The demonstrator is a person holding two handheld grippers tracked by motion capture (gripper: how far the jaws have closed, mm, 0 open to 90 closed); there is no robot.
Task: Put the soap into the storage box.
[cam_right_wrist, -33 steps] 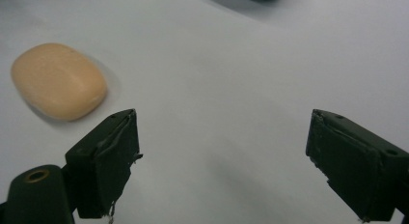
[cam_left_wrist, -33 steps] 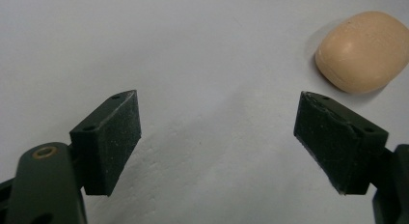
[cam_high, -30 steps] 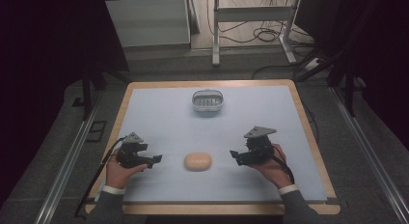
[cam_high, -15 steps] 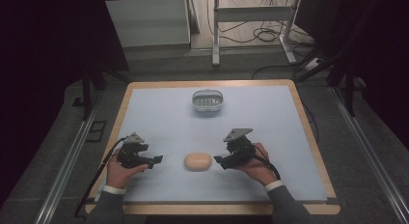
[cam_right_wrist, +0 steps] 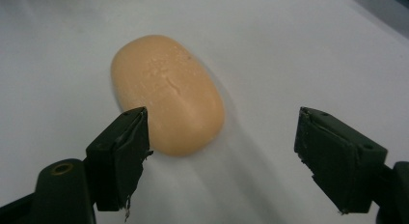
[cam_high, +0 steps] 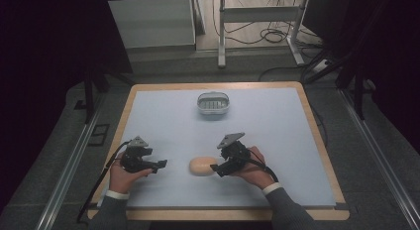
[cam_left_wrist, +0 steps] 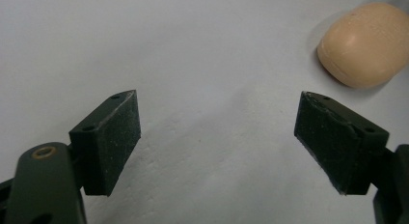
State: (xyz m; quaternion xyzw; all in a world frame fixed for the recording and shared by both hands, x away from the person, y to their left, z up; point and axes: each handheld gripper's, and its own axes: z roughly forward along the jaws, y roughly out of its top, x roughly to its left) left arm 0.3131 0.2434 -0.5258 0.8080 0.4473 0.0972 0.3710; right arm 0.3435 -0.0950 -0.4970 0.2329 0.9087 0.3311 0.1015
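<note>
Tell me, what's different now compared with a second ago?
The right gripper slid leftward across the table up to the tan soap bar, its jaws closing partway as it came; they stand open, not gripping the bar. The left gripper, the soap and the small basket stayed put.

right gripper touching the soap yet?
Cannot tell. In the right gripper view the left pad overlaps the edge of the soap, which may lie behind it; the jaws, just closing, stand open and the other pad is well clear.

bg: grey ribbed dish (cam_high: 213,104) far-centre on blue mat (cam_high: 277,131) | wood-edged table (cam_high: 319,141) | cables on floor (cam_high: 275,34)
</note>
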